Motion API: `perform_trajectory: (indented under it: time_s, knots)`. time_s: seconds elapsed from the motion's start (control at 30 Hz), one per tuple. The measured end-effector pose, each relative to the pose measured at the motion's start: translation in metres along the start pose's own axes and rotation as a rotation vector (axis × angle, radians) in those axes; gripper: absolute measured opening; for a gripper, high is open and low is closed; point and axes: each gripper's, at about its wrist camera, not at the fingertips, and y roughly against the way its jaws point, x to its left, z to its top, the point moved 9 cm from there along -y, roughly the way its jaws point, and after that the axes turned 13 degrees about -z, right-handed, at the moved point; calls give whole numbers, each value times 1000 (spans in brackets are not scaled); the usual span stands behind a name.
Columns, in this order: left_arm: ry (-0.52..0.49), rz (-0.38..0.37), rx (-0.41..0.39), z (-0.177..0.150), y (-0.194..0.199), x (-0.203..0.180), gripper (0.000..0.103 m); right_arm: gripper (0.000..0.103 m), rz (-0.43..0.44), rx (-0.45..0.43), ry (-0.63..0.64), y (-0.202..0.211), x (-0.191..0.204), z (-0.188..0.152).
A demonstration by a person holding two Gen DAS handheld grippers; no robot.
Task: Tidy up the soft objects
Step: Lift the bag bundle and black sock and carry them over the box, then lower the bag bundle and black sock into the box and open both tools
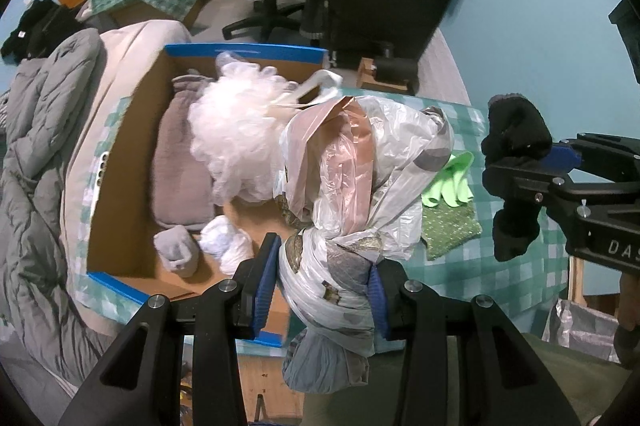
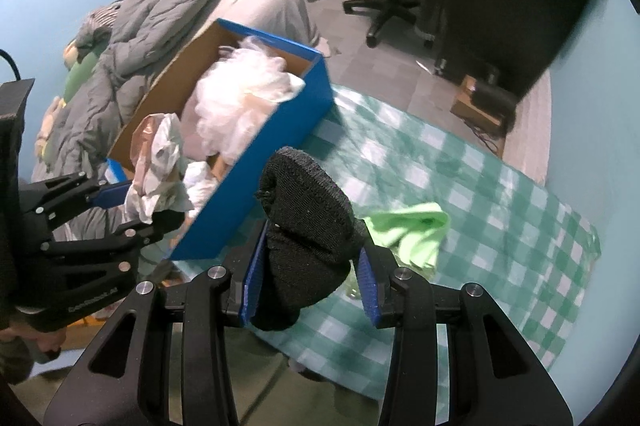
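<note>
Left wrist view: cardboard box [image 1: 120,162] part-filled; left gripper [image 1: 324,290] clamps bundled plastic bags [image 1: 352,186] at box edge; right gripper [image 2: 308,274] clamps black knit hat [image 2: 308,226]; green cloth [image 2: 412,226] remains outside box.

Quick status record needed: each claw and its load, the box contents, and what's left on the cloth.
left claw: shut on bag bundle, a knotted wad of plastic bags, held at the box's near edge
right claw: shut on black sock, held above the checked cloth
box: blue outside, open; holds white mesh pouf, grey towel, grey roll, small white wad
left on cloth: green glove, green knit piece
</note>
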Motion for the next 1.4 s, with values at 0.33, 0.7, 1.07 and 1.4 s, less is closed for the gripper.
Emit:
perform_trajectory:
  time_s: [0.33, 0.7, 1.07, 1.4]
  knots:
    - [52, 39, -13, 0, 9, 40, 41, 40, 60, -4, 90, -13, 52, 23]
    - [119, 74, -15, -5, 10, 95, 41, 40, 126, 22, 159, -37, 105, 39]
    - [186, 87, 2, -9, -2, 144, 41, 40, 175, 59, 168, -65, 142, 51]
    - [187, 85, 45, -15, -19, 161, 42, 41, 159, 87, 180, -81, 162, 50]
